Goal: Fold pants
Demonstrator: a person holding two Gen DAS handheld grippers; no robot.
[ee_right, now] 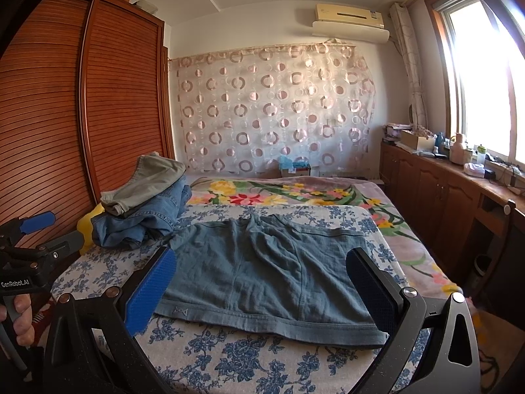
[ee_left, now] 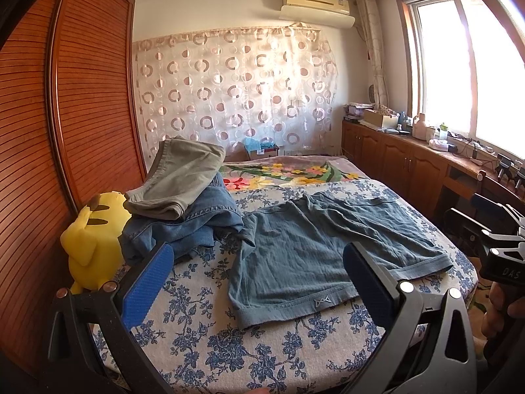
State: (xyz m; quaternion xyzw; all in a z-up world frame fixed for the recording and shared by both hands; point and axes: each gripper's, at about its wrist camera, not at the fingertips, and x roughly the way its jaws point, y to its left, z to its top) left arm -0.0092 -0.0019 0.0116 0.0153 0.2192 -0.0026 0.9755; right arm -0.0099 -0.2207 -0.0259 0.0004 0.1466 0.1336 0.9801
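Blue-grey shorts [ee_right: 272,272] lie spread flat at centre frame on the floral bedsheet [ee_right: 229,361], ready for folding, while the left gripper [ee_left: 259,282] and right gripper [ee_right: 262,292] hover above them, jaws apart, empty.

Both grippers, left [ee_left: 259,282] and right [ee_right: 262,289], are black frames with blue ribbed pads, silver screws and white lettering.

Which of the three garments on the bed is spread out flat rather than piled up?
The teal shorts, lying flat alone on the blue-flowered sheet. The grey-green pants and blue jeans sit stacked at the bed's left.
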